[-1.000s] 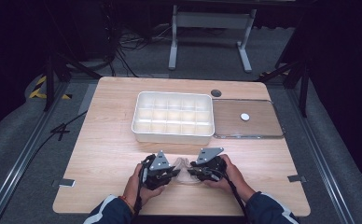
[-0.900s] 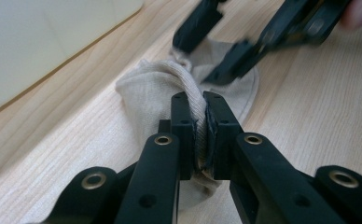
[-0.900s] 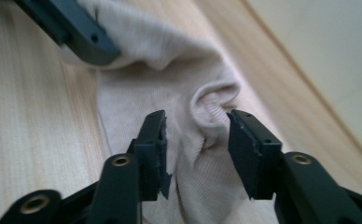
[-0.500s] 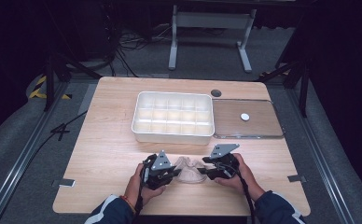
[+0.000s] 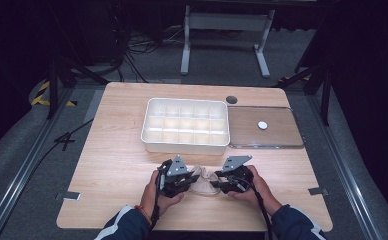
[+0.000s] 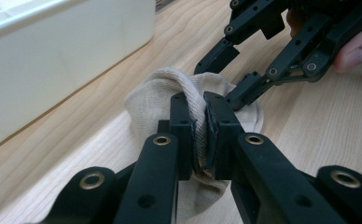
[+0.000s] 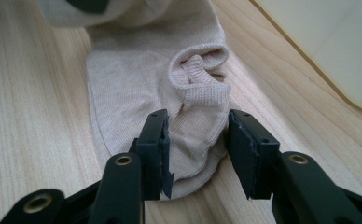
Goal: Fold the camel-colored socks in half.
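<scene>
Left gripper (image 6: 198, 135): fingers pinching a fold of the beige sock (image 6: 170, 88), partly hidden behind them. Sock: lies near the surface's (image 5: 112, 165) front edge, middle. Right gripper (image 7: 195, 149): fingers spread astride the sock's end, just closing; contact unclear.

The task item is a small beige knitted ankle sock (image 6: 188, 100) of fine ribbed fabric with a rolled, thicker cuff (image 7: 201, 70). It lies on the light wooden tabletop (image 5: 117, 165), near the front edge, just in front of the white compartment tray (image 5: 185, 126) and apart from it. The sock is crumpled rather than flat: one end is bunched and lifted into a ridge, pinched between the closed jaws of the left hand-held gripper (image 6: 198, 135). The other end lies flat on the wood, its rounded edge between the half-open jaws of the right hand-held gripper (image 7: 195, 149). The cuff opening is folded in on itself.
</scene>
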